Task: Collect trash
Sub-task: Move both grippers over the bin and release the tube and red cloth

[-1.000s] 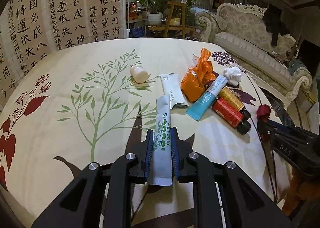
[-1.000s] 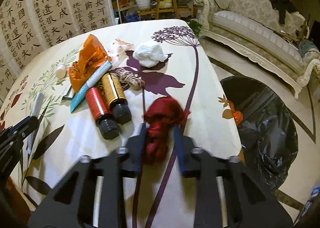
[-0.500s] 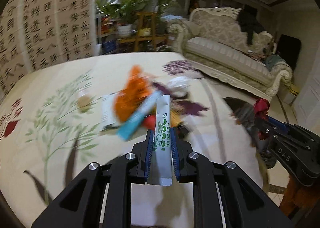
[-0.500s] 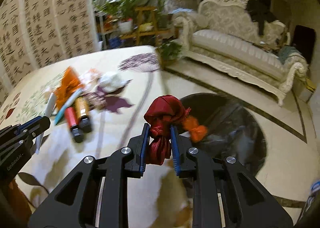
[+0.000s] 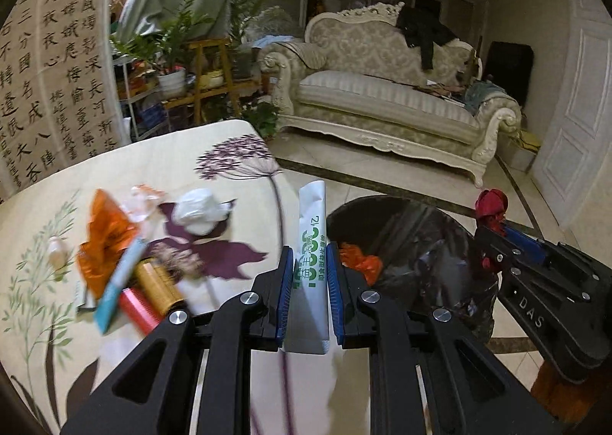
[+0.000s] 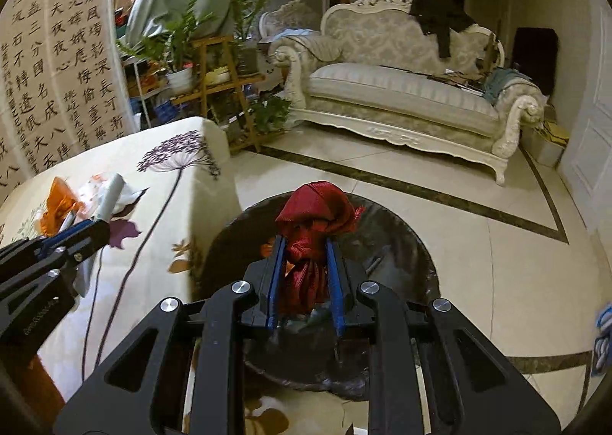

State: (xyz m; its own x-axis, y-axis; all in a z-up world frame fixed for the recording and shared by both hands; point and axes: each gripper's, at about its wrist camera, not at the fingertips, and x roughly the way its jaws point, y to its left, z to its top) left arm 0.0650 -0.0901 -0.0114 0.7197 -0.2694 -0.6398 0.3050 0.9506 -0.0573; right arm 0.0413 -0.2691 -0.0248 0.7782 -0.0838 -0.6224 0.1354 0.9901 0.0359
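My left gripper [image 5: 309, 263] is shut on a white sachet with green print [image 5: 313, 240], held over the table's right edge. My right gripper [image 6: 304, 247] is shut on a crumpled red cloth [image 6: 313, 221] and holds it above the open black trash bag [image 6: 382, 244] on the floor. The bag also shows in the left wrist view [image 5: 413, 240] with an orange scrap [image 5: 361, 263] inside. The right gripper with the red cloth [image 5: 491, 205] appears at the right of the left wrist view.
On the floral tablecloth [image 5: 229, 152] lie an orange wrapper [image 5: 103, 236], a white wad [image 5: 199, 209], a blue tube [image 5: 118, 282], gold [image 5: 157, 282] and red [image 5: 137, 310] bottles. A cream sofa [image 6: 401, 91] and plant stand [image 6: 218, 72] stand behind.
Both grippers have swung right, off the table toward the trash bag. The right gripper lifted the red cloth and now holds it over the bag. The left still holds the sachet.
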